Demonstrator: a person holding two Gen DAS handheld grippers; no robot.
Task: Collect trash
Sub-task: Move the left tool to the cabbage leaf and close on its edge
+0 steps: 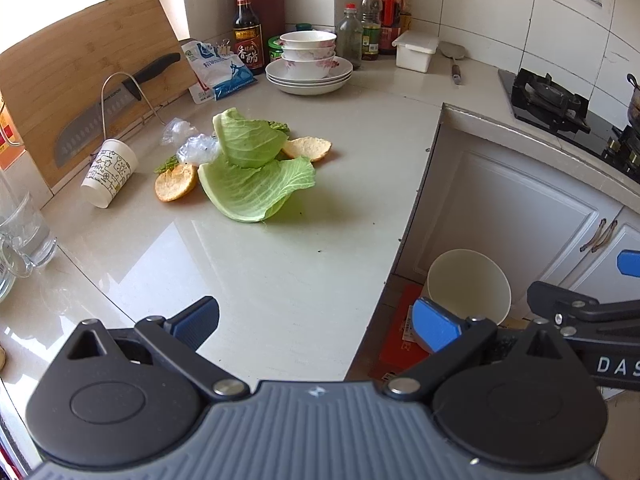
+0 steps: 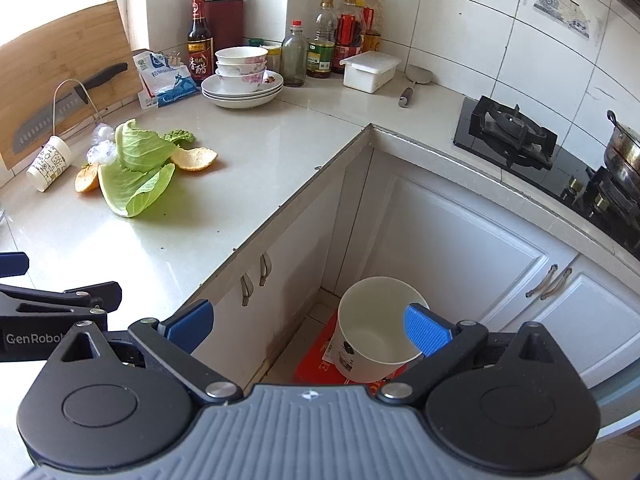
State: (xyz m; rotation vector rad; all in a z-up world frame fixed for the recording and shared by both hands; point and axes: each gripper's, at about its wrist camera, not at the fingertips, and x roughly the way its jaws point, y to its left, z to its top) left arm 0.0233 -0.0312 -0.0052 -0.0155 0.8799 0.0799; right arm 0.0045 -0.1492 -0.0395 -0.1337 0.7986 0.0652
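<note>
Trash lies in a heap on the pale countertop (image 1: 304,240): two green cabbage leaves (image 1: 252,176), orange peels (image 1: 176,182), crumpled clear plastic (image 1: 192,146) and a tipped paper cup (image 1: 110,178). The same cabbage leaves (image 2: 136,176) and paper cup (image 2: 50,168) show at the left of the right wrist view. A white bin (image 2: 374,328) stands on the floor below the counter corner, also seen as the white bin (image 1: 468,284). My left gripper (image 1: 316,326) hovers open over the counter's near edge. My right gripper (image 2: 308,328) hangs open above the floor, by the bin. Neither holds anything.
A knife (image 1: 104,116) leans on a wooden cutting board (image 1: 76,76). Stacked bowls and plates (image 1: 308,62), bottles (image 1: 372,24), a salt bag (image 1: 216,72) and a white box (image 1: 416,50) line the back. A gas stove (image 2: 516,136) sits right. Glassware (image 1: 24,232) stands far left.
</note>
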